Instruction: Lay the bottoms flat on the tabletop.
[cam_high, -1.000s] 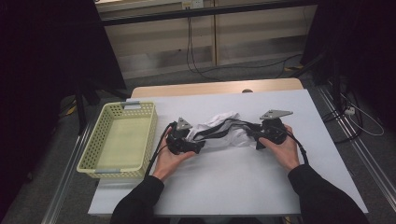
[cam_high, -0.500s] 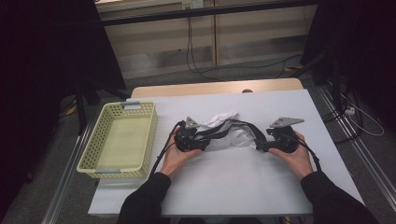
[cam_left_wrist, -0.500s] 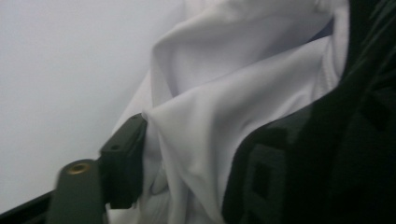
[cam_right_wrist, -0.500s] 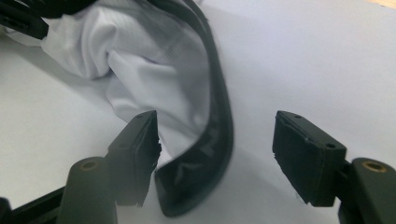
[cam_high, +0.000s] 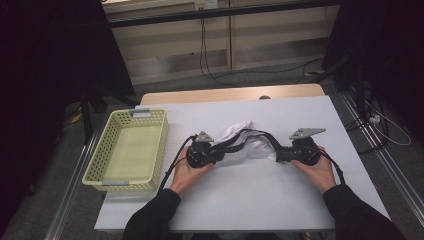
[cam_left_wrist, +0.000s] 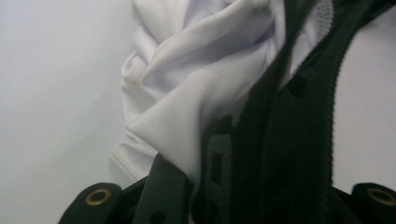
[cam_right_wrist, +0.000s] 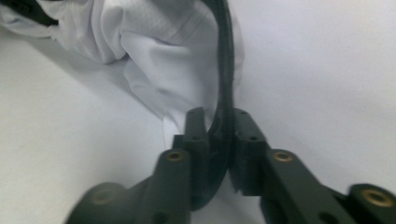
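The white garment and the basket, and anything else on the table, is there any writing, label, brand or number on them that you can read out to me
None can be read.
white garment: no print or tag visible; the black trim in the left gripper view is plain.
yellow basket: no lettering visible; its grey end clips are blank at this size.
left gripper and right gripper: no markings legible.
table: bare, no signs.

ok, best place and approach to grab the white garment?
Probably the black trim band at either end of the white garment, coming in low from the sides: the body is crumpled, the band is narrow and firm. The right hand-held gripper already pinches it.
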